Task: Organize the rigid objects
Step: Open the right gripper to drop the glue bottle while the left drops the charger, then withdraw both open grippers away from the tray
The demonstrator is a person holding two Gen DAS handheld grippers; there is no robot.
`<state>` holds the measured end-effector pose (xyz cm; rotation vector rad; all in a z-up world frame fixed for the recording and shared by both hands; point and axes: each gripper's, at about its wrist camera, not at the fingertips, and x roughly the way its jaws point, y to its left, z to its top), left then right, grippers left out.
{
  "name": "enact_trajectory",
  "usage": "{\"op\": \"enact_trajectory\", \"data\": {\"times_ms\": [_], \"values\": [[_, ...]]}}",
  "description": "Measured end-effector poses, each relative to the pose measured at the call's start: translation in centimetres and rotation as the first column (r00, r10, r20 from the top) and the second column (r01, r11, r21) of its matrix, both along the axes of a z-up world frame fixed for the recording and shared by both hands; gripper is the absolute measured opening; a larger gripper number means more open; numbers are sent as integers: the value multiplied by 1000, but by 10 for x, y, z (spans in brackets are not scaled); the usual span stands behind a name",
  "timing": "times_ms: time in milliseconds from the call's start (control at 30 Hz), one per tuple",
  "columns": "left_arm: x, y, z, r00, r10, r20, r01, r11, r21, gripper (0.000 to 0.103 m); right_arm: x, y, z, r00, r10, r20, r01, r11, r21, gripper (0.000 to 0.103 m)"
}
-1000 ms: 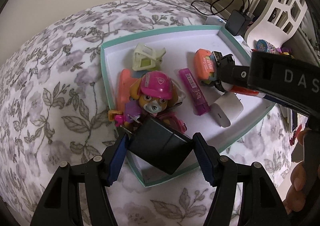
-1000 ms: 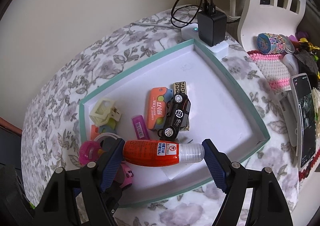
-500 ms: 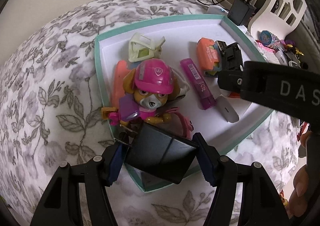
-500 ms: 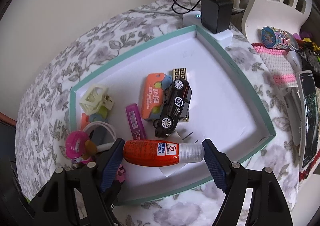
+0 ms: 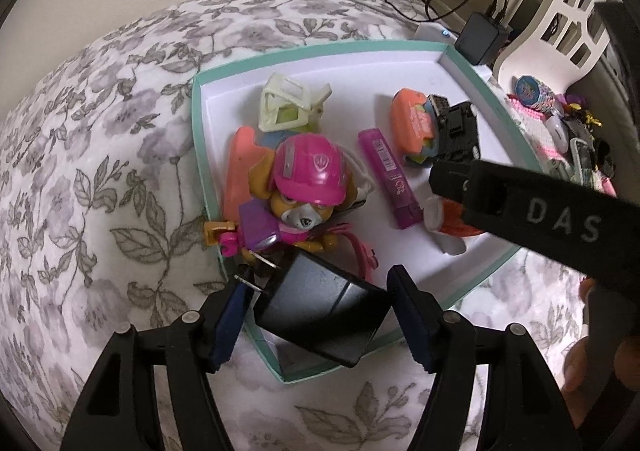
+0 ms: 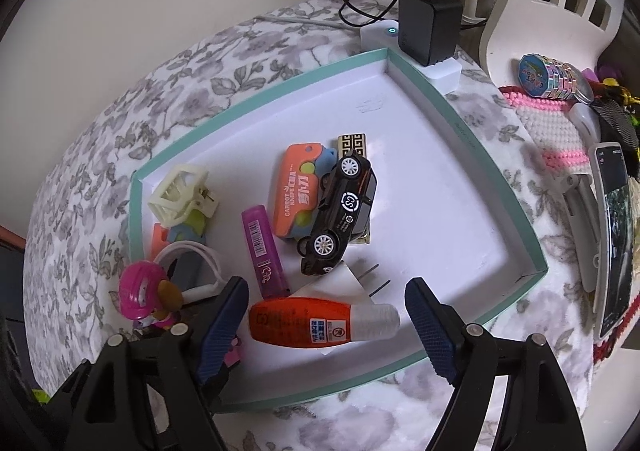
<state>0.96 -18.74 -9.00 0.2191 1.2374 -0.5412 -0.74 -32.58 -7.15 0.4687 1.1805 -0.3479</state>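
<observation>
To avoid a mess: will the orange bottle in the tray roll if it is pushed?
Probably yes: the orange bottle lies on its side and looks round. The tray floor looks smooth, so only the white plug just behind it might stop it. The plastic looks stiff, likely not fragile.

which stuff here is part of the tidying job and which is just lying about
Job: teal tray, black charger between the left tongs, orange bottle between the right tongs, toy car, pup figure.

Lying about: phone, plugged-in adapter, pink mat.
</observation>
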Motion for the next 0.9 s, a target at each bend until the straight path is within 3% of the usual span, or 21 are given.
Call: {"op": "enact_trajectory", "data": {"times_ms": [67, 333, 500, 633, 767, 800, 833, 900], "values": [[0, 0, 4, 1000, -1, 7, 1, 1000, -13, 80, -1, -1, 2, 1000, -5, 7, 5, 1000, -4, 84], [0, 15, 30, 999, 18, 27, -17, 999, -50, 80, -3, -1, 13, 999, -2, 46, 4, 999, -33, 84], [11, 43, 46, 992, 114, 45, -110, 991, -80, 80, -2, 11, 20, 998, 28, 55, -24, 997, -74, 84], [24, 73, 54, 974, 221, 44, -214, 969, -122, 80, -2, 22, 24, 996, 63, 56, -57, 993, -102, 84], [28, 89, 60, 961, 264, 87, -253, 960, -118, 80, -4, 35, 29, 993, 94, 70, -84, 988, -132, 84], [28, 94, 62, 957, 272, 99, -260, 958, -119, 80, -4, 38, 31, 992, 100, 73, -89, 986, -141, 90], [29, 98, 64, 954, 280, 107, -267, 956, -120, 80, -4, 41, 32, 991, 109, 78, -97, 984, -149, 103], [28, 107, 68, 946, 298, 128, -283, 951, -121, 80, -5, 47, 36, 988, 124, 95, -108, 982, -156, 103]]}}
